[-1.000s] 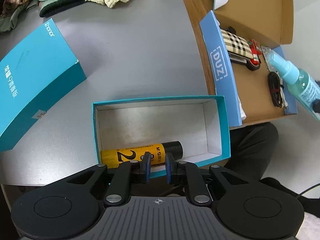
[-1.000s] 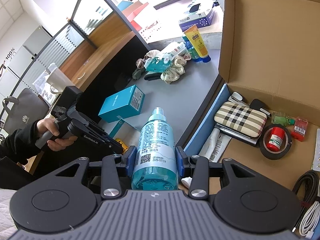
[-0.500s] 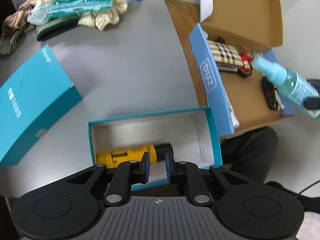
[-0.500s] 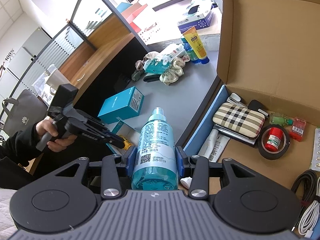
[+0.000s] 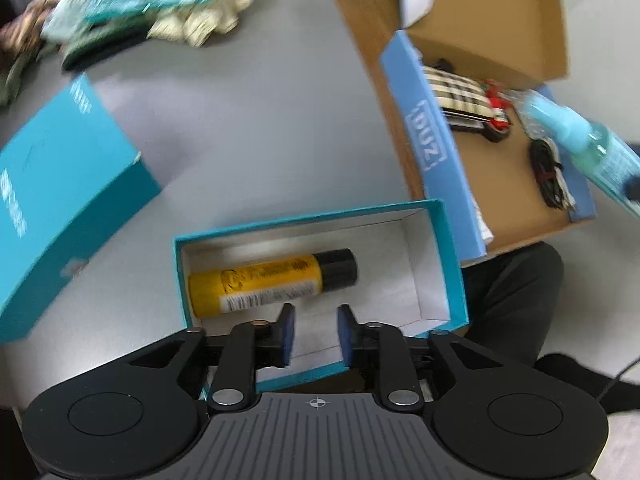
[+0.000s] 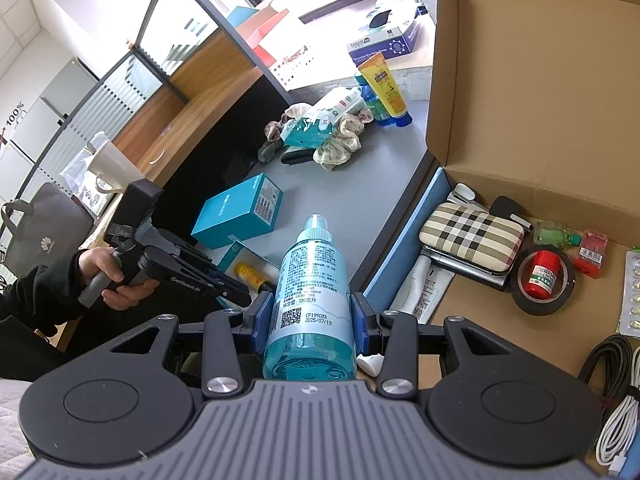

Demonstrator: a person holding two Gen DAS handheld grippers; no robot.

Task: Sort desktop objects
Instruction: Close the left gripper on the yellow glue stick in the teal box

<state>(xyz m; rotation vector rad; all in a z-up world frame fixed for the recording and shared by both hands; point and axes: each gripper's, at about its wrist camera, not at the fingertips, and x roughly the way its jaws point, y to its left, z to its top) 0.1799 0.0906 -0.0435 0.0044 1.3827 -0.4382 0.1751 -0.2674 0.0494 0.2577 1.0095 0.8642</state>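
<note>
A yellow glue stick with a black cap [image 5: 272,280] lies in the open teal box [image 5: 452,276] on the grey desk. My left gripper [image 5: 316,334] is open and empty, just above the box's near edge; it also shows in the right wrist view [image 6: 240,290]. My right gripper [image 6: 310,316] is shut on a blue spray bottle [image 6: 310,280], held over the front of the cardboard box [image 6: 520,120]. The bottle shows at the right in the left wrist view [image 5: 592,148].
The cardboard box holds a plaid case [image 6: 472,236], black tape ring with a red bottle [image 6: 544,280], cables [image 6: 616,400] and small items. A teal box lid [image 5: 60,200] lies left. A cloth pile [image 6: 320,136] and tubes [image 6: 384,92] sit at the desk's far end.
My left gripper has lifted and tilted, so the glue stick lies farther ahead in the box, and its fingers have spread wider. My right gripper still holds the bottle, nearly unmoved.
</note>
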